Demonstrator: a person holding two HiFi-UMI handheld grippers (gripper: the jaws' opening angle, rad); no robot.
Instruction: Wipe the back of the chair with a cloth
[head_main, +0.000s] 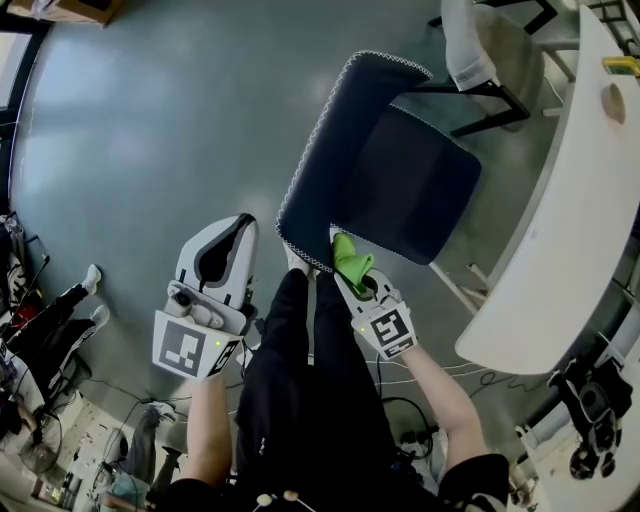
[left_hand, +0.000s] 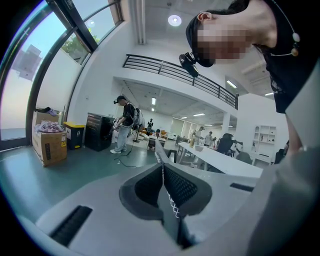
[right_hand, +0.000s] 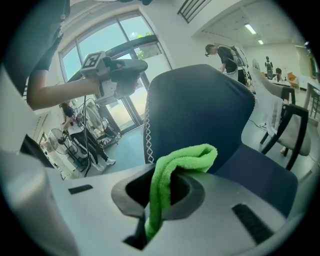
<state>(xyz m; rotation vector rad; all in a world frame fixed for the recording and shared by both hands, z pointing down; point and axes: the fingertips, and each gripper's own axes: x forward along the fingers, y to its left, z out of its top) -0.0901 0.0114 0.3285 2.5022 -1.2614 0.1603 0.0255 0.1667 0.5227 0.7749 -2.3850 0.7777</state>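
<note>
A dark navy chair with white edge stitching stands just ahead of me; its backrest (head_main: 335, 150) faces me and fills the right gripper view (right_hand: 200, 110). My right gripper (head_main: 352, 278) is shut on a green cloth (head_main: 352, 260), held close to the near lower edge of the backrest. The cloth (right_hand: 182, 162) bulges out over the jaws toward the fabric; I cannot tell whether it touches. My left gripper (head_main: 232, 228) hangs to the left of the chair, shut and empty. In its own view the pads (left_hand: 176, 186) meet, with the chair's stitched edge (left_hand: 158, 154) beyond.
A white curved table (head_main: 560, 220) runs along the right side. A second chair with a pale cover (head_main: 490, 50) stands beyond the navy seat (head_main: 425, 190). Cables lie on the floor near my feet. A cardboard box (left_hand: 49, 145) and yellow bin (left_hand: 75, 134) stand far left.
</note>
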